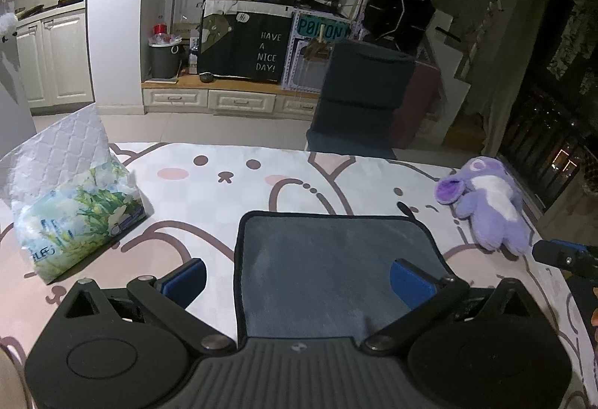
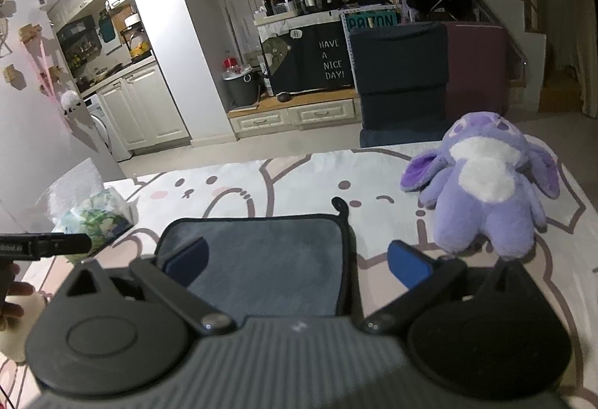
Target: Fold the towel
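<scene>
From the left wrist, a grey towel [image 1: 336, 259] with a dark stitched edge lies flat on a table [image 1: 261, 185] covered in a pink-and-white cartoon-bear cloth. The left gripper [image 1: 297, 284] is spread wide and holds nothing — its left blue pad [image 1: 185, 280] sits over bare cloth just off the towel's left edge, while the right pad [image 1: 411, 282] is above the towel itself. Whether either pad touches the surface cannot be told. A tissue pack [image 1: 74, 222] printed with green leaves stands to the left, and a purple plush toy [image 1: 489, 203] lies to the right, well clear of the towel. Beyond the table's far edge is a dark chair [image 1: 362, 95].

From the right wrist, the towel [image 2: 269, 259] shows its right edge and a small hanging loop [image 2: 341, 204] at the far right corner. The right gripper [image 2: 297, 265] is also wide open and empty — one pad [image 2: 187, 259] over the towel, the other [image 2: 407, 265] over the tablecloth just past the towel's right edge. The plush toy [image 2: 486, 185] sits near that side, and the tissue pack [image 2: 97, 218] is far left.
</scene>
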`<state>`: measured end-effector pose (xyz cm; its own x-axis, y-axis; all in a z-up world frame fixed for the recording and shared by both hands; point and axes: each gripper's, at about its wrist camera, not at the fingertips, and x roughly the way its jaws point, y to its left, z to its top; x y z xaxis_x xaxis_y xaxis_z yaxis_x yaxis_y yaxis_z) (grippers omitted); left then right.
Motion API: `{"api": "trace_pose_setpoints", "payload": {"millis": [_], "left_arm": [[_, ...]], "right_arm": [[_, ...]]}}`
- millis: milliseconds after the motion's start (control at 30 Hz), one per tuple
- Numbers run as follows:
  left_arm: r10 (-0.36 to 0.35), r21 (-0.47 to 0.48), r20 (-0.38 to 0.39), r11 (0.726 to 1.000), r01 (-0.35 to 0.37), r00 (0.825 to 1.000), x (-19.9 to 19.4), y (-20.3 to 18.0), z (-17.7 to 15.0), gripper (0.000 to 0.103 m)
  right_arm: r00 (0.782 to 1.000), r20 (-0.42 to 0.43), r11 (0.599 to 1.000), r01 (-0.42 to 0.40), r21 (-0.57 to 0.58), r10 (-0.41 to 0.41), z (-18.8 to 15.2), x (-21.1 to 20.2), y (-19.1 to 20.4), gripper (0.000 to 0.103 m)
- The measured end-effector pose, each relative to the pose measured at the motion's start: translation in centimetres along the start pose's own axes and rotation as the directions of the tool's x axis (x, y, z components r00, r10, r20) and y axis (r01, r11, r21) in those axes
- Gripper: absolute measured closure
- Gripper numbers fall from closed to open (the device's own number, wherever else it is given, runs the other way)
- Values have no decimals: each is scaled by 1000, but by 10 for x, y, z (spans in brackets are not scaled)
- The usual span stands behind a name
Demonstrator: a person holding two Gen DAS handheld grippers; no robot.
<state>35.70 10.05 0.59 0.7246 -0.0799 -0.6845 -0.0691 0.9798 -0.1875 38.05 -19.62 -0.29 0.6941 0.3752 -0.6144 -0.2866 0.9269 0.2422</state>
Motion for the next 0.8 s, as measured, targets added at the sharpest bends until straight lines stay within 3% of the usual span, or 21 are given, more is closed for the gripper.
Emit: {"api": "trace_pose_setpoints", "payload": {"millis": [800], "left_arm": [[-35,6,47,999,34,998,-85,-20,-58,0]], "right_arm": [[998,57,999,-21,-30,23,-52,-90,15,0]]}}
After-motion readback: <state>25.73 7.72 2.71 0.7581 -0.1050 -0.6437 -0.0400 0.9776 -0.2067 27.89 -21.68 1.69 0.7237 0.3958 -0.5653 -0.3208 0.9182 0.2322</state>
